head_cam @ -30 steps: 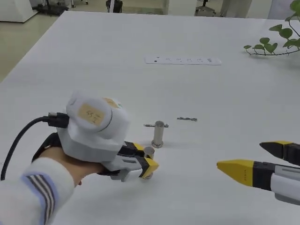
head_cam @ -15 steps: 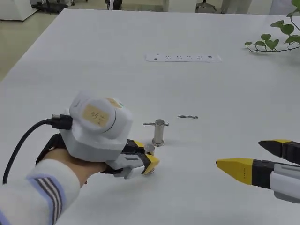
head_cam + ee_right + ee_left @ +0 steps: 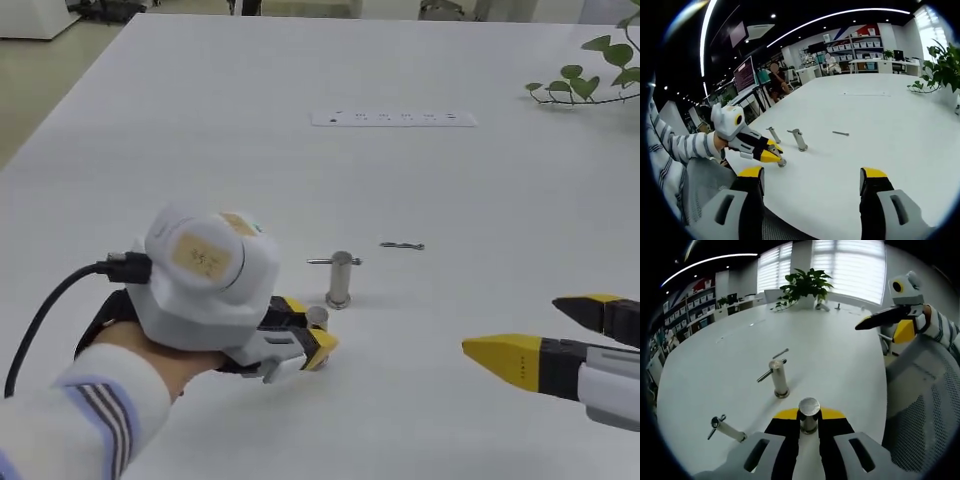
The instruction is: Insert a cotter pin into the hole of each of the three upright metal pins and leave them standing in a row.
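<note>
— Where's the bare metal pin (image 3: 809, 415)?
— Upright, clamped between the left fingers (image 3: 782, 426). Just beyond them a second pin (image 3: 778, 378) stands, a cotter (image 3: 766, 373) through it; a loose cotter pin (image 3: 402, 245) lies farther out.

No legible text anywhere

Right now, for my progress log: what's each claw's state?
Left claw: closed on an upright metal pin.
Right claw: open, holding nothing.
</note>
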A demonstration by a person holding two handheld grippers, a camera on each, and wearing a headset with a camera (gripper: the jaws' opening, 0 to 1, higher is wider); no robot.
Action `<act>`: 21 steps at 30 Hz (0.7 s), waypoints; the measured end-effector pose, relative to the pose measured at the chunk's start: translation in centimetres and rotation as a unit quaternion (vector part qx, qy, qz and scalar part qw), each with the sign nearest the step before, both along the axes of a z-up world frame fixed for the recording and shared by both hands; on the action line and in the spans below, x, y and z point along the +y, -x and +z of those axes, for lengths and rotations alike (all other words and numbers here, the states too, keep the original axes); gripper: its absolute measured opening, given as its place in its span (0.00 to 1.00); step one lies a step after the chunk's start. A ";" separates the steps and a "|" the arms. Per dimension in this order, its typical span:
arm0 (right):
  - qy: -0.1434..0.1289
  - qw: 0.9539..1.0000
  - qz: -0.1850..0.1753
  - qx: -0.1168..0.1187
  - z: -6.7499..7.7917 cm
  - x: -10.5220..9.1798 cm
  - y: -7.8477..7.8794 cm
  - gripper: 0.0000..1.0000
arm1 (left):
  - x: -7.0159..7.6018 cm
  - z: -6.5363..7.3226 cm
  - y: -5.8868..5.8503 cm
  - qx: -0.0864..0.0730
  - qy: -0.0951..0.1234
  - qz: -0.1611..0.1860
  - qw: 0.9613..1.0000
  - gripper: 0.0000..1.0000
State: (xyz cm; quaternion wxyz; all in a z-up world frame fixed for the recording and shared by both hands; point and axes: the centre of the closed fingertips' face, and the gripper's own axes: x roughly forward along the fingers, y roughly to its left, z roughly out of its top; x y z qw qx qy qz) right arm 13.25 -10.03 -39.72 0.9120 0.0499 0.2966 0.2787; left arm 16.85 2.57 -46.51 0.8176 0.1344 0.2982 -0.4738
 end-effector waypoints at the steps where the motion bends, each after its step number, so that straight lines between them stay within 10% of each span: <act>1: 0.000 1.000 0.000 0.000 0.0 0.0 0.0 0.76 | 0.0 0.0 0.1 -0.004 -0.003 -0.004 1.000 0.10; 21: 0.003 1.000 0.006 0.003 0.0 0.3 0.4 0.76 | 0.2 1.3 0.2 -0.012 0.011 -0.017 1.000 0.13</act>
